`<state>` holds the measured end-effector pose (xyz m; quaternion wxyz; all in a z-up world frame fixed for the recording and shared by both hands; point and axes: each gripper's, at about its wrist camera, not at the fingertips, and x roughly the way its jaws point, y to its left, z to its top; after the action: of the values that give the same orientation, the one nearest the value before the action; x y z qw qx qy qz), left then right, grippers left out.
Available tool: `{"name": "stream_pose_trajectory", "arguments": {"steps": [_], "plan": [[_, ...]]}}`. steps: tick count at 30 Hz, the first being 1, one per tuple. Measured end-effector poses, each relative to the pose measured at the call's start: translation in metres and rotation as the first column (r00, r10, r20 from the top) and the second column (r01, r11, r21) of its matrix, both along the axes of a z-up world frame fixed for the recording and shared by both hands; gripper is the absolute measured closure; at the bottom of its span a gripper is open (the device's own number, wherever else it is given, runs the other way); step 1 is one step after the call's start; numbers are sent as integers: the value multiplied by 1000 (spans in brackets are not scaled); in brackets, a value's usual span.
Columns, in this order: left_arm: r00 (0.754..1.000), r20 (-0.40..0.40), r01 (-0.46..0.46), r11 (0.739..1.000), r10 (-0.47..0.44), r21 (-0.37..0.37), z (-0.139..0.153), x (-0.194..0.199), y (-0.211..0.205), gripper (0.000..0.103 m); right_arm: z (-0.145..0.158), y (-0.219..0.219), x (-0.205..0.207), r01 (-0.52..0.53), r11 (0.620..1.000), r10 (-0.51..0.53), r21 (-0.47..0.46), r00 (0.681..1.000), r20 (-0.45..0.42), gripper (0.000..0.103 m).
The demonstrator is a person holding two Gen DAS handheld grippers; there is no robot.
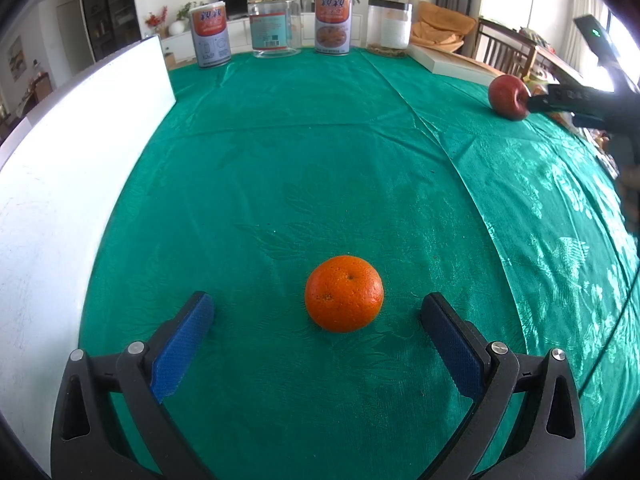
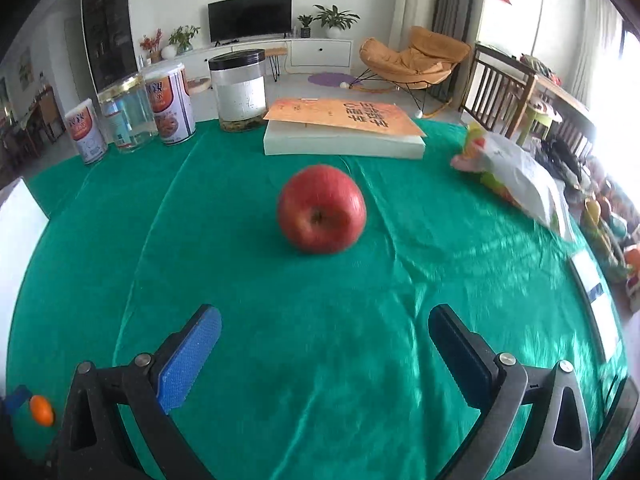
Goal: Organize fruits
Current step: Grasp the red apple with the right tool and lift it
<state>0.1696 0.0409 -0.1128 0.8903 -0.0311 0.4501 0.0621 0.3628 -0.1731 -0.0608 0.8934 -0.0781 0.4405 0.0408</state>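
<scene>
Orange (image 1: 344,293) sits on the green cloth (image 1: 320,160) just ahead of the left gripper (image 1: 317,314), jaws apart; the apple (image 2: 322,214) lies ahead of the right gripper (image 2: 325,330), also spread. Each should advance until its fruit is centred between the pads before closing.

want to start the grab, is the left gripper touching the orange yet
Apart. The left wrist view shows green cloth on both sides between the orange and the open left gripper.

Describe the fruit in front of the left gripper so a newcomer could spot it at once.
On the green patterned tablecloth, look near the white board along its left edge. Just beyond the open left gripper sits a round, dimpled orange citrus fruit, touching neither finger. Unlike the smooth red apple across the table, it is orange and rough-skinned.
</scene>
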Motion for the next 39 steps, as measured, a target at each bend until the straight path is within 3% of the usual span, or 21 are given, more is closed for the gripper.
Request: {"name": "stream_pose_trajectory", "arguments": {"steps": [5, 8, 11, 12, 15, 17, 21, 24, 26, 30, 39], "plan": [[1000, 0, 0, 1000, 0, 0, 0, 0, 0, 1, -5, 10, 65, 80, 993, -73, 90, 995, -71, 0], [1000, 0, 0, 1000, 0, 0, 0, -1, 0, 1, -25, 13, 91, 137, 990, -125, 40, 967, -221, 1], [1000, 0, 0, 1000, 0, 0, 0, -1, 0, 1, -32, 3, 88, 172, 984, -152, 55, 953, -263, 35], [1000, 0, 0, 1000, 0, 0, 0, -1, 0, 1, -33, -1, 84, 170, 981, -141, 93, 954, -265, 36], [1000, 0, 0, 1000, 0, 0, 0, -1, 0, 1, -33, -13, 62, 185, 973, -145, 138, 955, -259, 36], [1000, 0, 0, 1000, 0, 0, 0, -1, 0, 1, -30, -20, 42, 191, 956, -131, 222, 957, -260, 36], [1000, 0, 0, 1000, 0, 0, 0, -1, 0, 1, -15, -18, -11, 105, 948, -39, 301, 976, -216, 36], [1000, 0, 0, 1000, 0, 0, 0, -1, 0, 1, -13, -4, -65, 7, 958, 43, 286, 985, -166, 36], [1000, 0, 0, 1000, 0, 0, 0, -1, 0, 1, -20, 9, -102, -58, 973, 86, 223, 989, -119, 36], [1000, 0, 0, 1000, 0, 0, 0, -1, 0, 1, -40, 13, -157, -97, 983, 107, 159, 993, -55, 36], [1000, 0, 0, 1000, 0, 0, 0, -1, 0, 1, -45, -1, -208, -153, 964, 169, 217, 984, -60, 36]]}}
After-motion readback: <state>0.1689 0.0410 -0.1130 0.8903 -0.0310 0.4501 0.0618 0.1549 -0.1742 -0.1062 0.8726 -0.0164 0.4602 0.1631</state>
